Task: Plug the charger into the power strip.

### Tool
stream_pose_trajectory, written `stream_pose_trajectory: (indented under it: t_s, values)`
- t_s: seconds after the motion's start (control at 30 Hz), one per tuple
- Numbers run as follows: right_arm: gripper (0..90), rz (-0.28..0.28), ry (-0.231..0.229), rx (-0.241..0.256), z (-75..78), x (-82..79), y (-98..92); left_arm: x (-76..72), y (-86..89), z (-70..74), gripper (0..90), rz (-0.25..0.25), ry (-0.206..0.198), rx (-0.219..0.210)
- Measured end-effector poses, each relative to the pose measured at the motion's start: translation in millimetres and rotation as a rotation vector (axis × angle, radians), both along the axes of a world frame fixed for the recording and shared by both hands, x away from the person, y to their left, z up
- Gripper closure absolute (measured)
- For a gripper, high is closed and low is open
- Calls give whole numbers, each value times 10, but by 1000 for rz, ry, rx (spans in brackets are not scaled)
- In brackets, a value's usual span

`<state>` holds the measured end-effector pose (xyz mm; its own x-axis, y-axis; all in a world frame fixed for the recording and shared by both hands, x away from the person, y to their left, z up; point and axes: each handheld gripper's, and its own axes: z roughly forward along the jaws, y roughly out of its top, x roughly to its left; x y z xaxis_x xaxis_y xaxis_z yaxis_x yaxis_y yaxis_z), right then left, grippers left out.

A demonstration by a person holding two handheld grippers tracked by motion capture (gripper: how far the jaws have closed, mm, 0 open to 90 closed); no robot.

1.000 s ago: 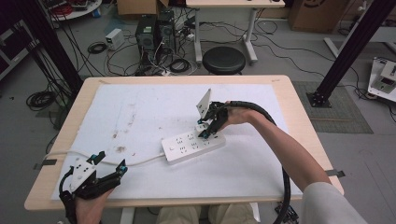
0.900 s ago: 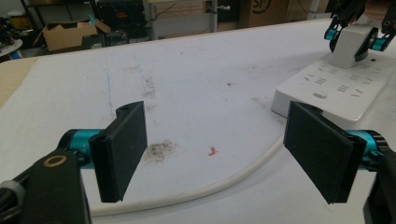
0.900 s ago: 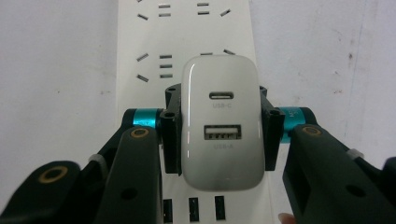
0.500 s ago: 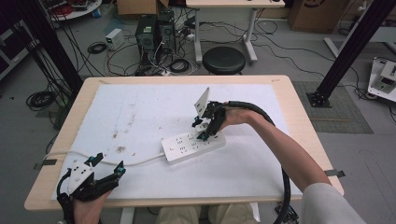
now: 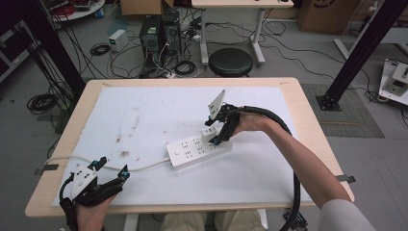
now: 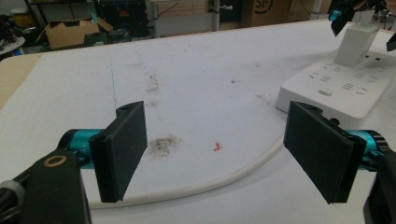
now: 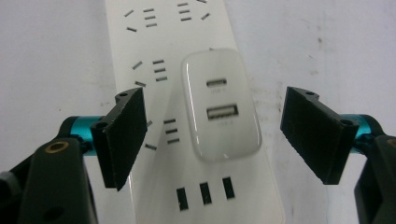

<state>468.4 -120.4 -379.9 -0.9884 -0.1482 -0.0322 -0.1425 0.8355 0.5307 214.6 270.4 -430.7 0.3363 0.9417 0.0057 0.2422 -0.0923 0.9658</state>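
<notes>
Your left gripper [image 5: 109,169] sits at the near left corner of the table [image 5: 308,120], jaws spread wide and holding nothing. In the left gripper view the white cord [image 6: 224,179] curves across the white mat [image 5: 144,115] just beyond those jaws, touching neither.

Follow the cord right to the power strip [image 5: 192,151], which lies flat near the middle of the mat. The charger [image 7: 219,105] stands on the strip's far right end, apparently plugged in, though the seating is hard to confirm.

Your right gripper [image 5: 216,131] is directly over the charger. In the right gripper view its jaws are open, one on each side of the charger, with a clear gap on both sides.
</notes>
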Motion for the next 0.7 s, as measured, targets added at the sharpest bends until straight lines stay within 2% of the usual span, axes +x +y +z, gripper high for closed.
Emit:
stream_pose_trajectory:
  t_s: [0.03, 0.1, 0.13, 0.27, 0.43, 0.5, 0.53, 0.63, 0.7]
  values:
    - [221, -42, -16, 10, 6, -44, -83, 6, -1, 1, 215, 0, 0, -1]
    - [221, -83, -20, 32, 25, -87, -177, 23, -1, 8, 215, -6, -1, 3]
    - [221, -83, -20, 32, 25, -87, -177, 23, -1, 8, 215, -6, -1, 3]
    - [221, -210, -55, 113, 102, -259, -471, 79, -19, 28, 215, -19, -6, 8]
    - [219, -329, -86, 177, 169, -437, -750, 157, -46, 35, 215, -35, -3, 12]
    - [218, -375, -84, 205, 171, -512, -835, 182, -57, 35, 215, -41, -1, 13]
    - [217, -389, -102, 216, 165, -540, -874, 192, -61, 36, 215, -43, 1, 13]
    - [216, -473, -117, 240, 130, -638, -982, 215, -66, 31, 215, -41, 2, 9]
    - [216, -524, -128, 281, 97, -708, -1056, 225, -59, 27, 215, -43, 4, 12]
